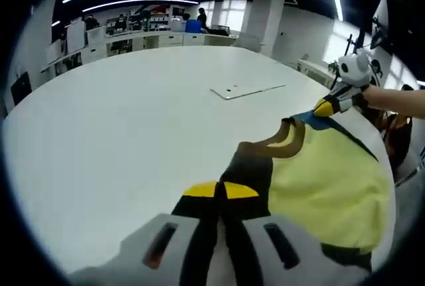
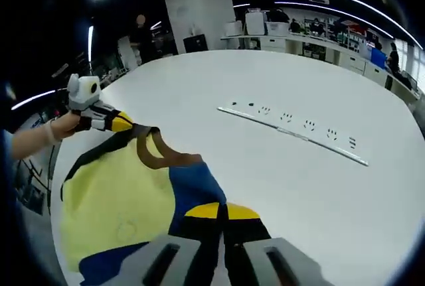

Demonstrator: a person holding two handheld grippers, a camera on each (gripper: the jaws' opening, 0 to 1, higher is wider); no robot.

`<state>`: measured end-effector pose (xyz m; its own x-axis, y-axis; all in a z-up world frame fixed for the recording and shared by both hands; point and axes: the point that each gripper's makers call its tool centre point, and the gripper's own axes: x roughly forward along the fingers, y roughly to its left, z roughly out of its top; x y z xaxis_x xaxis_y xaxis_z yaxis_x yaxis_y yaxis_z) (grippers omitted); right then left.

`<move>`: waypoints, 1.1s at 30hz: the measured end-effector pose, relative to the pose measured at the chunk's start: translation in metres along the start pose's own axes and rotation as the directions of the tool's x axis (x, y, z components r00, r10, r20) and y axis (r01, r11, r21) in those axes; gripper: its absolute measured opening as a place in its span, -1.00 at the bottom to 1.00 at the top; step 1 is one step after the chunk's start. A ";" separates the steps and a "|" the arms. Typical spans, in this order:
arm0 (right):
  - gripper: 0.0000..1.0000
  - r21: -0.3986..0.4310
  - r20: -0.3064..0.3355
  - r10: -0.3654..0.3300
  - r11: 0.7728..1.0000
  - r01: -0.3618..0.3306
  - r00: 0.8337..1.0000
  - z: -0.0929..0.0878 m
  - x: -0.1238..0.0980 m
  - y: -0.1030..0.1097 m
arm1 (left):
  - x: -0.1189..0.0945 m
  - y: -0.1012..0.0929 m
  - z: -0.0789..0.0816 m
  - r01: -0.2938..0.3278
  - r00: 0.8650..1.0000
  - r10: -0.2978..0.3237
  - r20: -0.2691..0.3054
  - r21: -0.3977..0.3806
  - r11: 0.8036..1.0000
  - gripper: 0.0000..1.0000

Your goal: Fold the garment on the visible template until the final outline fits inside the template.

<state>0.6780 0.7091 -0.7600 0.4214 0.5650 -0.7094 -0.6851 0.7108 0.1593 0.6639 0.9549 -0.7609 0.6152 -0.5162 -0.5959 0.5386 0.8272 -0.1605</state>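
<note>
Two grips: left hand-held gripper (image 1: pixel 220 192) and right hand-held gripper (image 2: pixel 222 212), jaws pressed together, each pinching a shoulder of the pale-yellow garment with dark-blue panels and brown collar (image 1: pixel 329 183).
Garment position: on the white round counter (image 1: pixel 133 133), at 4 o'clock in left gripper view.
Template: thin flat light sheet (image 2: pixel 292 130), well apart at 1 o'clock.
Progress: early; garment not on template, folding left.

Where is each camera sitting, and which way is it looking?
Left gripper view: rides on the left claw, shut on the shirt, looking across the white table; a person's arm holds the right claw.
Right gripper view: rides on the right claw, shut on the shirt, facing the table; a hand holds the left claw.
Both share the shirt, the table and a flat panel.
</note>
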 end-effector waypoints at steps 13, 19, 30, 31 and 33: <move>-1.00 0.010 -0.019 -0.008 1.000 0.008 1.000 -0.008 0.008 -0.002 | 0.005 0.003 -0.003 -0.010 1.000 0.011 -0.014 0.017 1.000 -1.00; -1.00 0.007 -0.023 -0.007 1.000 0.007 1.000 -0.010 0.007 0.000 | 0.005 0.003 -0.002 -0.002 1.000 0.002 -0.008 0.021 1.000 -0.89; -0.15 -0.074 0.063 0.031 0.997 -0.026 0.998 0.005 -0.016 0.016 | -0.019 -0.008 0.022 -0.002 0.998 -0.005 0.056 0.128 0.992 0.13; -0.04 -0.079 0.064 0.045 0.996 -0.040 0.997 0.006 -0.018 0.019 | -0.020 -0.010 0.023 0.000 0.998 -0.009 0.061 0.142 0.990 0.23; 0.18 -0.104 0.072 0.062 0.993 -0.054 0.995 0.008 -0.024 0.025 | -0.026 -0.013 0.024 0.008 0.998 -0.019 0.061 0.168 0.986 0.37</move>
<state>0.6551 0.7161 -0.7335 0.4197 0.6368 -0.6468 -0.7652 0.6315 0.1252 0.6546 0.9524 -0.7244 0.6392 -0.5441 -0.5435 0.6324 0.7740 -0.0311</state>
